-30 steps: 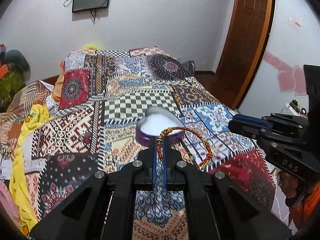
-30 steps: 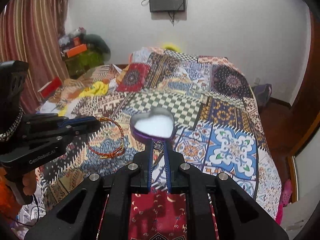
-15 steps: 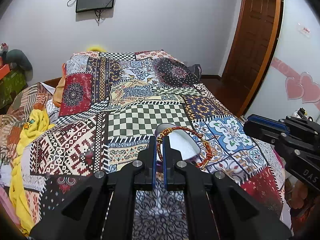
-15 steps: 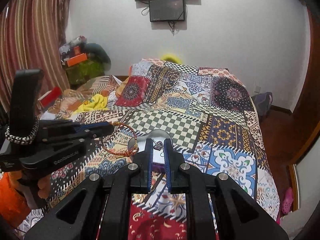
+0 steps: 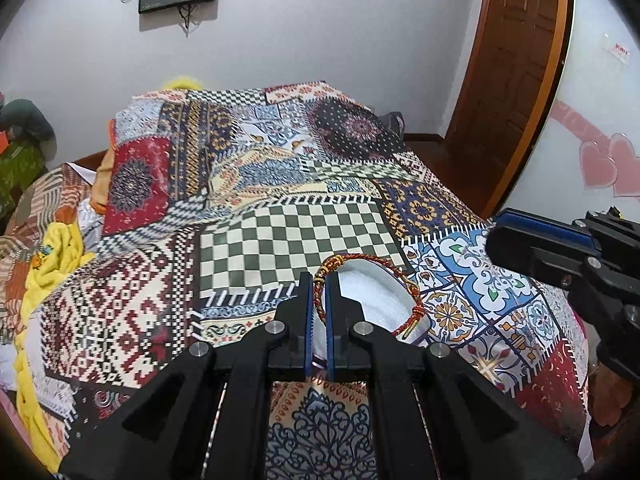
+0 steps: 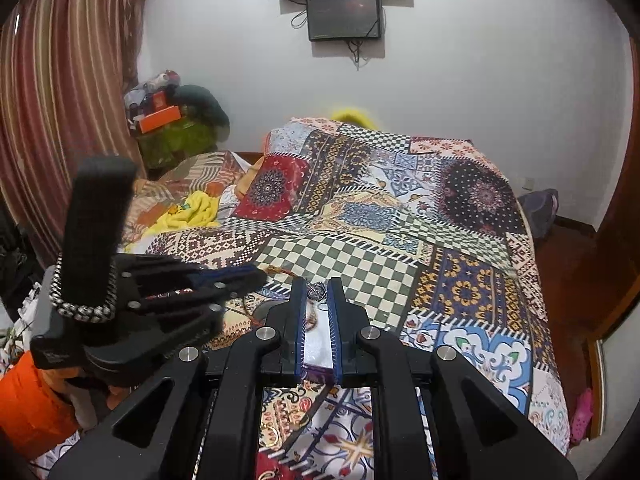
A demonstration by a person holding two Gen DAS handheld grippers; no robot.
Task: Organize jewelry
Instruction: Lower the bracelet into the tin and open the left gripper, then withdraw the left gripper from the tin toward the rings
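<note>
From the left wrist: left gripper [image 5: 319,280] pinched tight on a thin red and gold bracelet [image 5: 376,270], with the loop hanging out to the right, just over a white padded box [image 5: 372,292] sitting on the bed [image 5: 288,232]. Looks light and floppy, made of woven cord, so no hard squeeze needed; best held by the cord itself near the knot, as now. Likely to swing and snag on the box rim. Right gripper [image 5: 520,240] close by at the right edge. From the right wrist: right gripper [image 6: 318,292] clamped on a tiny silver charm [image 6: 317,291] right at the tips, above the same white box [image 6: 318,350]. Seems small, hard and slippery, easy to drop, so a hold across its flat sides feels safest. Left gripper [image 6: 244,276] just beside, a bit blurred, with the bracelet [image 6: 276,270] peeking past its tip.
</note>
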